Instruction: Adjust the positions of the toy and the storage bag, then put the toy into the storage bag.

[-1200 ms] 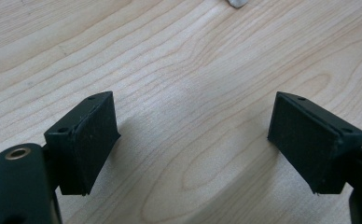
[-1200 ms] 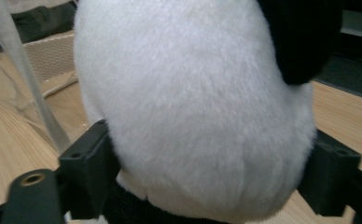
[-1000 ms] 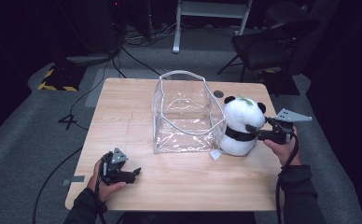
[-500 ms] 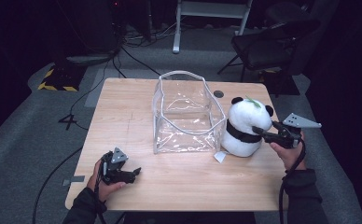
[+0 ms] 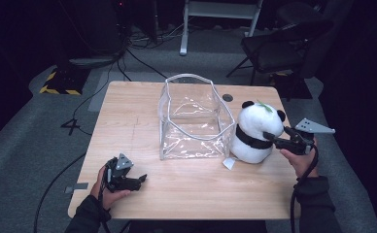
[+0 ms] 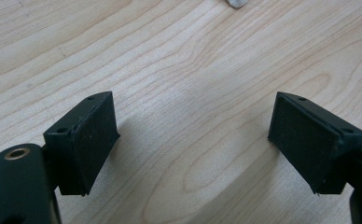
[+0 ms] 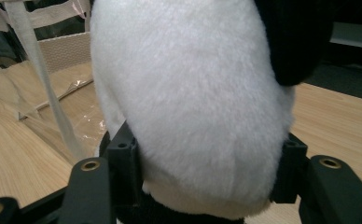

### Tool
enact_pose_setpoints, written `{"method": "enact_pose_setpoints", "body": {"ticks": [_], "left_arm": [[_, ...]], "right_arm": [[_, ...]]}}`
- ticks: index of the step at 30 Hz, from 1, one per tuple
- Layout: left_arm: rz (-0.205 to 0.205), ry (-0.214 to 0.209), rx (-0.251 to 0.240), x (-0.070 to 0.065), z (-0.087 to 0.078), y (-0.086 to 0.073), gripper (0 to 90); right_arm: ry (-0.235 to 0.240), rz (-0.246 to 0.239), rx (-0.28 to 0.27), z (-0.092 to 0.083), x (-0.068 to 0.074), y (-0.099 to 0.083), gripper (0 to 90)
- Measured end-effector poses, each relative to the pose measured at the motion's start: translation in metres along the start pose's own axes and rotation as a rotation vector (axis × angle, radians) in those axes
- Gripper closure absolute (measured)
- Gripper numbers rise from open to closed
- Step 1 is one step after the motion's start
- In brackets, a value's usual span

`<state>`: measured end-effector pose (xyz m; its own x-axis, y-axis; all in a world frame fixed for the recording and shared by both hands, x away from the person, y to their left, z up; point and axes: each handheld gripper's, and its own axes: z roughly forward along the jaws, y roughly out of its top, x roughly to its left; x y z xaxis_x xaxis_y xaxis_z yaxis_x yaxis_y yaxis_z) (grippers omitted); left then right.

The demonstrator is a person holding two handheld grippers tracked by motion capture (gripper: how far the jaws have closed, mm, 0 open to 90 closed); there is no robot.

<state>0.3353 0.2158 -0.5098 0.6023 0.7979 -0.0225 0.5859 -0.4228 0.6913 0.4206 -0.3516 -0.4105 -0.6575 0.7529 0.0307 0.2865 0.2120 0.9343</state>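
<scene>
Room: dark surroundings are seen beyond a light wooden desk [image 5: 128, 121]; grey floor, cables, a black chair [image 5: 283, 43] and a white frame [image 5: 220, 9] lie past its far edge.
Desk surface: pale wood grain is shown; a small round dark spot [image 5: 228, 97] is seen near the far edge, but what it is cannot be made out.
Panda: one plush panda toy [image 5: 254, 131] is stood upright on the right part of the desk, just beside the right wall of the clear box; something small and green is seen on its head, and a white tag [image 5: 229, 163] lies at its base.
Right gripper: the right gripper [image 5: 279, 141] is held at the panda's right side; in the right gripper view its fingers [image 7: 123, 163] are pressed against both flanks of the white body [image 7: 193, 107], so the toy is clamped.
Clear box: one transparent, soft-walled, open-topped box [image 5: 194, 119] is stood at mid-desk.
Left gripper: the left gripper [image 5: 138, 179] is rested on the near left of the desk, well apart from the box; its fingers [image 6: 90, 135] are spread wide over bare wood, with nothing between them.
Hidden: the panda's face is turned away from the high view; its lower body is cut off in the right gripper view.
Count: two grippers, one panda, one box, one chair.
</scene>
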Motion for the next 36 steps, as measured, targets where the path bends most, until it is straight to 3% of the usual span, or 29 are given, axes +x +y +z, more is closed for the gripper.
{"method": "enact_pose_setpoints", "body": {"ticks": [11, 22, 36], "left_arm": [[0.000, -0.001, 0.002, 0.000, 0.000, 0.000, 15.6], [-0.007, 0.000, 0.006, -0.001, 0.000, 0.001, 15.4], [-0.005, 0.004, 0.003, -0.001, 0.000, 0.000, 15.4]], "right_arm": [[0.015, -0.006, -0.015, -0.004, -0.001, -0.002, 45.4], [-0.020, -0.007, -0.039, -0.014, -0.003, 0.000, 47.2], [-0.066, -0.024, -0.086, -0.028, 0.004, 0.019, 48.0]]}}
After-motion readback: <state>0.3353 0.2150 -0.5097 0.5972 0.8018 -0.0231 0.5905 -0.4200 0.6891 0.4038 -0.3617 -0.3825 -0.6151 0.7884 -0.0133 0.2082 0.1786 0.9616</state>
